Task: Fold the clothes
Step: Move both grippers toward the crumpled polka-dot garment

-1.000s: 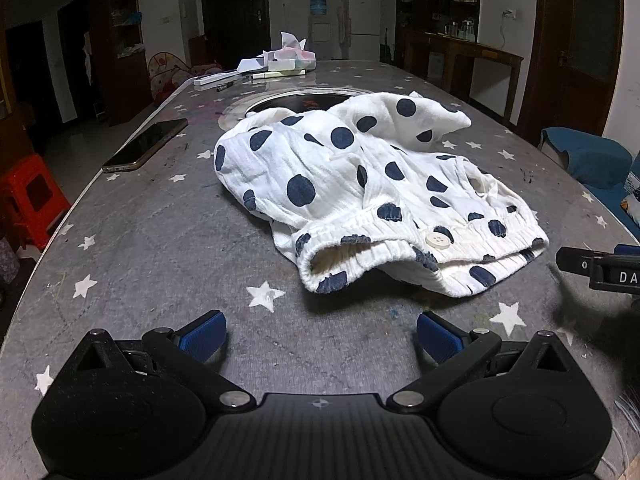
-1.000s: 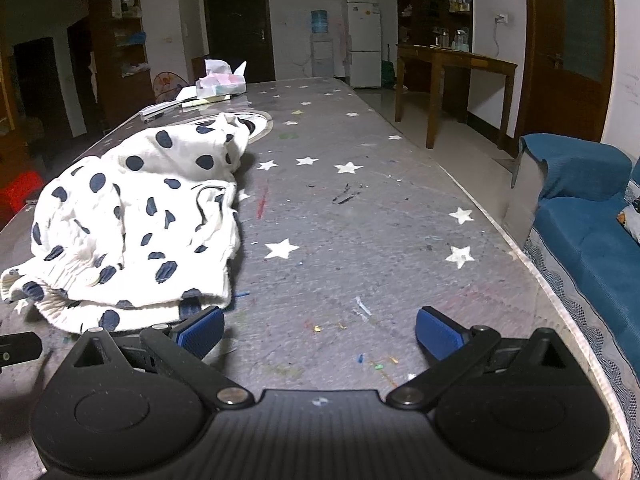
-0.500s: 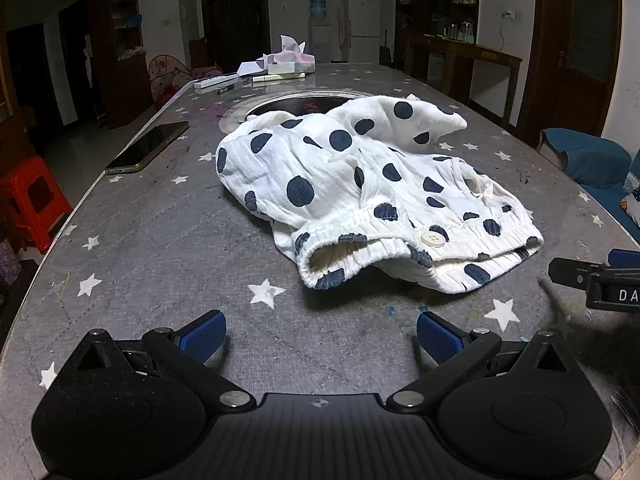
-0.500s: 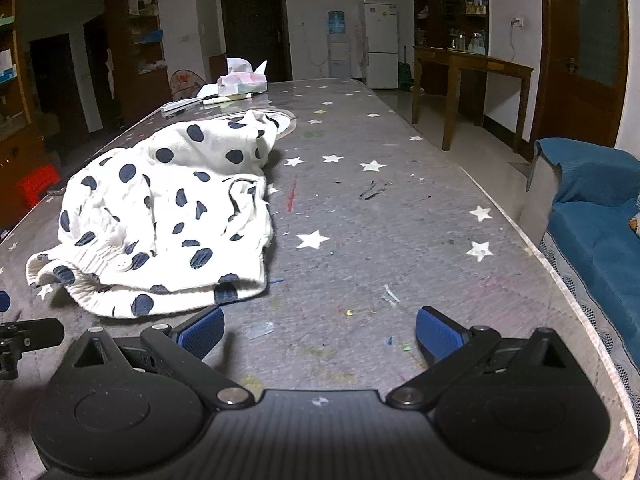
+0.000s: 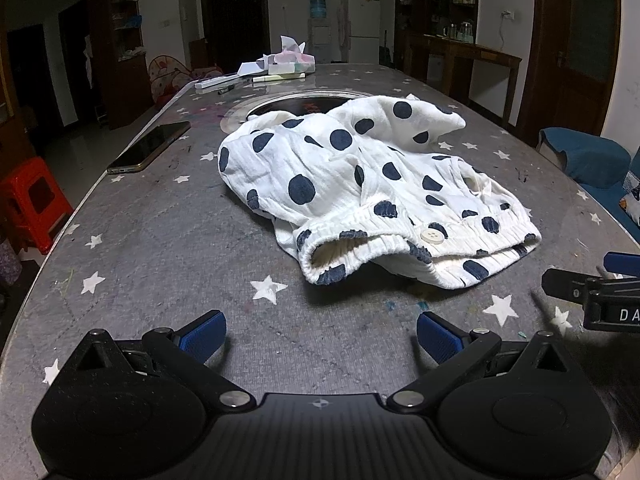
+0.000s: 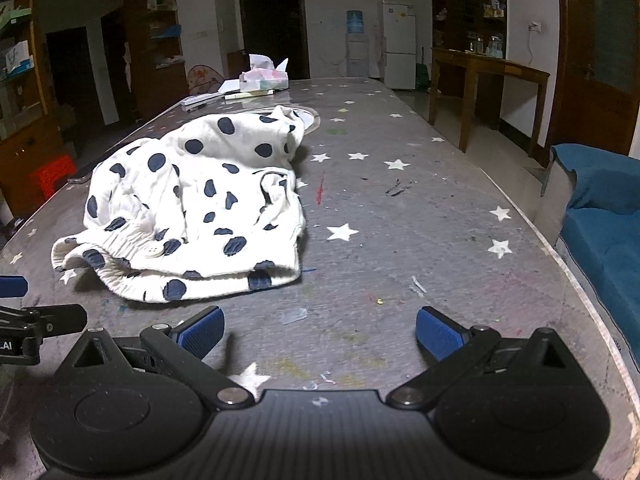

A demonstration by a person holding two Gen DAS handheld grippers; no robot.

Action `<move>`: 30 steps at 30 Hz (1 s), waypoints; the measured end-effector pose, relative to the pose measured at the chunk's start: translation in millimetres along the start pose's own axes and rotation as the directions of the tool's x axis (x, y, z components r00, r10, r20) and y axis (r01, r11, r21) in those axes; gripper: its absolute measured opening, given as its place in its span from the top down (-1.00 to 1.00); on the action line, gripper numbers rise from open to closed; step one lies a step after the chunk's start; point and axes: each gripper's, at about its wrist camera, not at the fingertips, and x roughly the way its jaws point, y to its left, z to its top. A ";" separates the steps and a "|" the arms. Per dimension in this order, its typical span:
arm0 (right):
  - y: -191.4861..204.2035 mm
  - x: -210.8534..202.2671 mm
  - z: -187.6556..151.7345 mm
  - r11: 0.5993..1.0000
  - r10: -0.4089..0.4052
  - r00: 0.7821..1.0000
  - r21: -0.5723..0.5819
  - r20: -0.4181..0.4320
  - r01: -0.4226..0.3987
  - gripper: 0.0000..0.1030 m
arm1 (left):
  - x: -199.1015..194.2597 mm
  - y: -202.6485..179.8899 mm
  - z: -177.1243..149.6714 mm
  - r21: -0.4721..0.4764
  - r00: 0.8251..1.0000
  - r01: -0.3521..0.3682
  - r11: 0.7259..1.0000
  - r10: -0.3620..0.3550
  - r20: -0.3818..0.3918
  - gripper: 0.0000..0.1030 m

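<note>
Star-patterned tabletop [image 5: 168, 248] carries crumpled polka-dot shorts [image 5: 372, 188] at frame centre; both the left hand-held gripper [image 5: 320, 334] and right hand-held gripper [image 6: 319, 334] hover spread, empty, at lower frame.

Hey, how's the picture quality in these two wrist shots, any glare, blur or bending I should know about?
Left wrist view: fisheye bends the table edges and door frames; the room behind is dim; the polka-dot garment is sharp and casts a soft shadow under its waistband. Right wrist view: same curvature; the garment's white fabric looks nearly overexposed; a faint sheen lies along the table's far end.
</note>
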 end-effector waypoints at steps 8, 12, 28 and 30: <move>3.2 -4.1 -0.4 1.000 0.012 1.000 -0.012 0.006 -0.012 -1.00 | -2.9 0.8 -0.6 0.001 1.000 -0.002 1.000 0.002 0.003 -1.00; 4.7 -5.1 -0.7 1.000 0.016 1.000 -0.016 0.008 -0.016 -1.00 | -3.8 0.9 -0.1 0.003 1.000 -0.003 1.000 0.003 0.004 -1.00; 10.1 -6.4 -1.0 0.999 0.037 0.999 -0.037 0.006 -0.037 -1.00 | -1.8 -1.1 1.0 0.015 1.000 -0.004 1.000 0.004 -0.003 -1.00; 11.3 -6.3 -0.8 0.998 0.039 0.999 -0.041 0.006 -0.038 -1.00 | -1.4 -1.4 1.6 0.016 1.000 -0.003 1.000 0.003 -0.005 -1.00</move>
